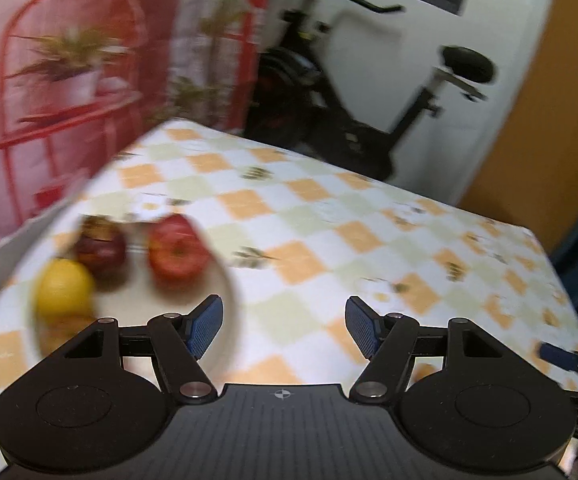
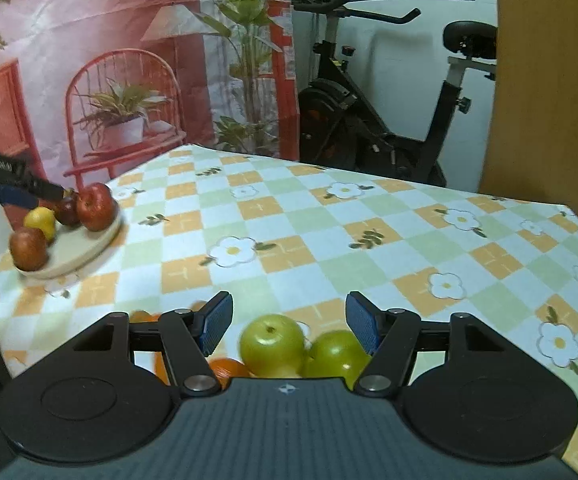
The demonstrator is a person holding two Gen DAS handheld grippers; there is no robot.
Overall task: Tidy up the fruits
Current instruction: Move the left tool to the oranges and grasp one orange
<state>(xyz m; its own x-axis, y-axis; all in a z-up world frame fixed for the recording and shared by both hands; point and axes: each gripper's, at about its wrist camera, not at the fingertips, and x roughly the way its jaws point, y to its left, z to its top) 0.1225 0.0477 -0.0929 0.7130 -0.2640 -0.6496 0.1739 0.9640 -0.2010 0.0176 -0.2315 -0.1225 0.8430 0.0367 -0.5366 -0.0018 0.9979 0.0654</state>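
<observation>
A pale round plate [image 2: 89,250] sits at the table's left end. It holds a red apple [image 2: 96,206], a dark red fruit [image 2: 67,211], a yellow fruit [image 2: 41,220] and a brownish-red apple [image 2: 29,249]. The left wrist view is blurred; it shows the plate [image 1: 225,300], red apple [image 1: 177,252], dark fruit [image 1: 101,244] and yellow fruit [image 1: 63,290]. My left gripper [image 1: 283,320] is open and empty, just right of the plate. My right gripper [image 2: 289,328] is open over two green apples [image 2: 272,344] [image 2: 335,354]; its pads do not visibly press them. Oranges [image 2: 229,368] lie beside them.
The table carries a checked cloth with flowers [image 2: 329,240], bare across its middle and right. Its far edge drops off toward an exercise bike [image 2: 369,120]. A printed backdrop [image 2: 109,80] hangs at the left. My left gripper [image 2: 29,192] reaches in over the plate.
</observation>
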